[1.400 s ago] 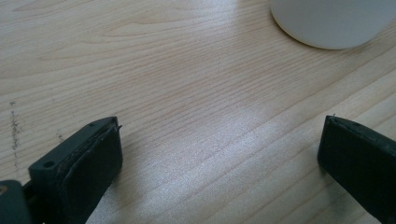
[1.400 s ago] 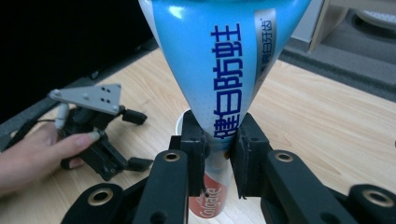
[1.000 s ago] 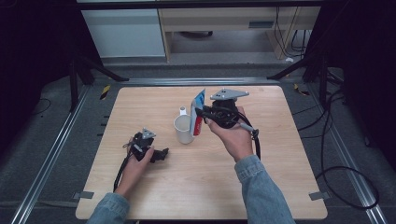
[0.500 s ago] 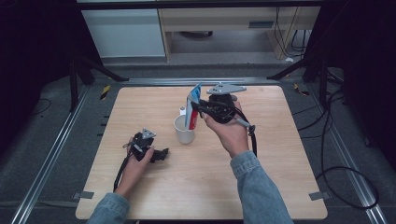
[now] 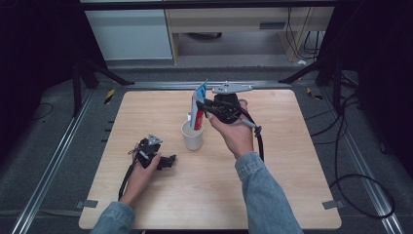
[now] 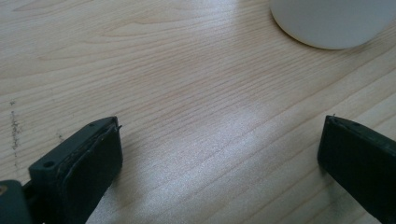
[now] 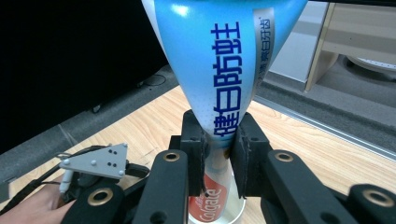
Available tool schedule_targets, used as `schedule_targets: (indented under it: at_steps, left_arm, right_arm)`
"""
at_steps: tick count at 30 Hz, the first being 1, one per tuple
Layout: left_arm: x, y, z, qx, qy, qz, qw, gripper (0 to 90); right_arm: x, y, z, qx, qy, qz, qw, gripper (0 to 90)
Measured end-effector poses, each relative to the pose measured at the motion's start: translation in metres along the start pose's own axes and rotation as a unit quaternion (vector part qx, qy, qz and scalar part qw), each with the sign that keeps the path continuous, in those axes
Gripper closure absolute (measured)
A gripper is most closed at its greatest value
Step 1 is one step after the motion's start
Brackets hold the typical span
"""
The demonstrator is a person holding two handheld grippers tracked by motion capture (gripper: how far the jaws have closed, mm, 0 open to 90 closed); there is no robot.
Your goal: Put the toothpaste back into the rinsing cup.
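— Two grippers are on the table with you. What is your right gripper doing?

— It is raised above the middle of the board, and its jaws are pinched on a toothpaste tube. In the right gripper view the two black pads squeeze the tube at its narrow part, with the wide blue crimped end fanning out above them and the red end pointing down.

— Where does the tube sit in relation to the cup?

— You hold it nearly upright, and its red lower end is inside the white cup, which stands near the middle of the table. Whether the tube touches the cup's bottom, I cannot tell. In the right gripper view the red end shows within the cup's rim.

— And your left gripper?

— Your left hand rests it on the wood, to the left of the cup and nearer you. Its jaws are spread wide with bare wood between them. In the left gripper view the cup's base is ahead of the pads and apart from them.
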State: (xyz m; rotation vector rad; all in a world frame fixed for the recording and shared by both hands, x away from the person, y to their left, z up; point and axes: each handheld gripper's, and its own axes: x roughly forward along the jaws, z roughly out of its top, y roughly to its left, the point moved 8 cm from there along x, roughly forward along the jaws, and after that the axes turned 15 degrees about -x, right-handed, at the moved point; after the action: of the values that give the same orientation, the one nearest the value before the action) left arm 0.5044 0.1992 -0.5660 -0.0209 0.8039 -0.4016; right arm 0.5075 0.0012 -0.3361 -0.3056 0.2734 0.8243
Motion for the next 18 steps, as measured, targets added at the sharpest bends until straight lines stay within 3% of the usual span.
schedule_targets:
  at_steps: [18]
  left_arm:
    - [0.0,0.0,0.0,0.0,0.001,0.0,1.0,0.0]
  right_arm:
    - [0.035,-0.006,-0.021,0.005,0.024,0.0,0.9997,76.3]
